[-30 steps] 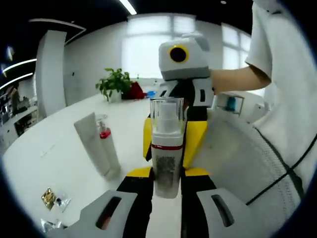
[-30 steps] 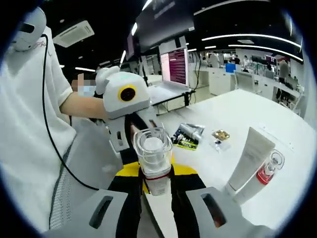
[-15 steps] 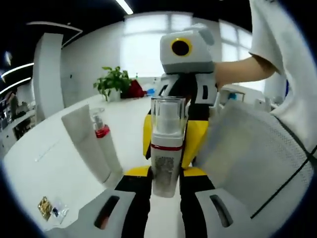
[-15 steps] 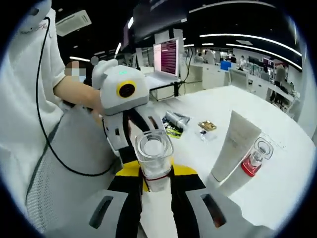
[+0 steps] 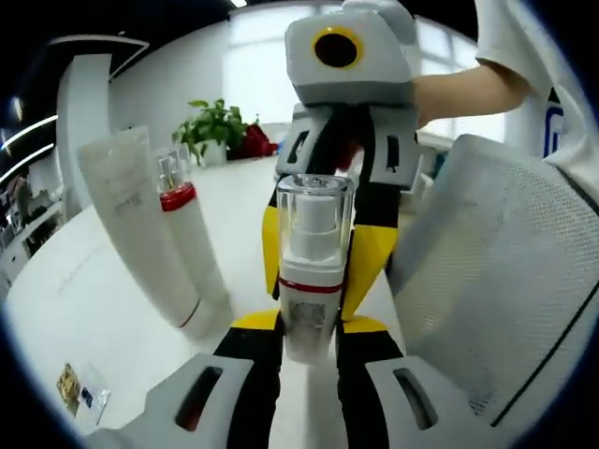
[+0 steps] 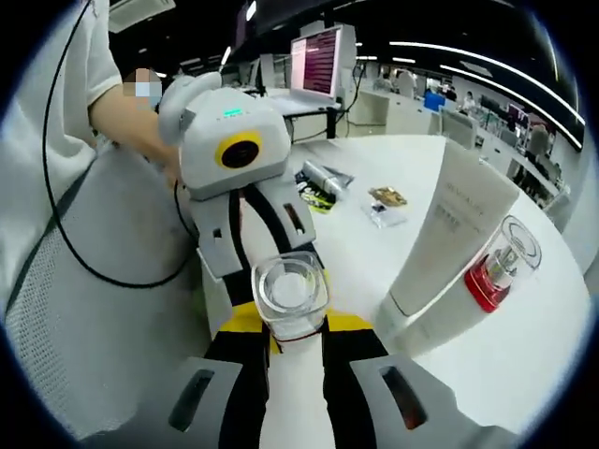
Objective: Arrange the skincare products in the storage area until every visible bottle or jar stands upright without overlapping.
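The spray bottle (image 5: 308,281), a white cylinder with a red band under a clear, glossy square cap, stands upright over the white table (image 5: 84,309), clamped between the black jaws of the left gripper (image 5: 306,341) and, from the far side, the yellow-padded jaws of the right gripper (image 5: 318,271). In the right gripper view the same bottle (image 6: 291,301) is seen from above through its clear cap, with the right gripper (image 6: 295,348) closed on it and the left gripper (image 6: 267,253) at 12 o'clock. At 9 o'clock of the bottle in the left gripper view stand a matte white tube (image 5: 140,234), cap down, and touching it a slim white pump bottle (image 5: 192,243) with a red collar. The right gripper view adds small foil sachets (image 6: 379,201) lying flat at 1 o'clock and a lit monitor (image 6: 318,61) beyond. A grey mesh chair back (image 5: 496,290) sits at 3 o'clock in the left gripper view.
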Tool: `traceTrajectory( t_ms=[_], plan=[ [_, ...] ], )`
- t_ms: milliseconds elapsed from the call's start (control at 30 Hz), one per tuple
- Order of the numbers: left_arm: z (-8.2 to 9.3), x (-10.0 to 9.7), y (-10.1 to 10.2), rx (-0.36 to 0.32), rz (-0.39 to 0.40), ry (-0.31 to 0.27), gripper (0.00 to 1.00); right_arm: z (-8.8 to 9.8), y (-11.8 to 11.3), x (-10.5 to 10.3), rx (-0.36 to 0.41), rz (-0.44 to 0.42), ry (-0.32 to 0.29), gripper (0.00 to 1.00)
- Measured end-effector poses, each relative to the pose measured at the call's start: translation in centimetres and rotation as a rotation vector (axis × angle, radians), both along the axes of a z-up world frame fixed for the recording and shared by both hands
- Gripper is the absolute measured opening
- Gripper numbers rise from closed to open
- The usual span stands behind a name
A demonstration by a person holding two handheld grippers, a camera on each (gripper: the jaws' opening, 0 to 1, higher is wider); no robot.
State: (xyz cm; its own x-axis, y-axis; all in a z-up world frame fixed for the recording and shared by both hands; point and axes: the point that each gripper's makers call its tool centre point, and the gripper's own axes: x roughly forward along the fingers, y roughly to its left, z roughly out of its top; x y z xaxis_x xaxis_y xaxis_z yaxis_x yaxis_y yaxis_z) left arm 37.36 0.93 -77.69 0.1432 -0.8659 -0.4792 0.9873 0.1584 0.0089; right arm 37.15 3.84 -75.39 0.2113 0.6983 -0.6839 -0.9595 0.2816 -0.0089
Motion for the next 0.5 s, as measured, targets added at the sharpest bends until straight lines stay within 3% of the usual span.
traceTrajectory(
  t_ms=[233, 500],
  plan=[
    [-1.4, 0.6, -0.6, 0.035, -0.002, 0.004, 0.19, -1.6, -0.8, 0.8, -0.057, 0.010, -0.007, 0.20],
    [-2.4, 1.1, -0.9, 0.068, -0.008, -0.001, 0.21, -2.6, -1.5, 1.6, -0.063, 0.004, -0.001, 0.20]
  ],
)
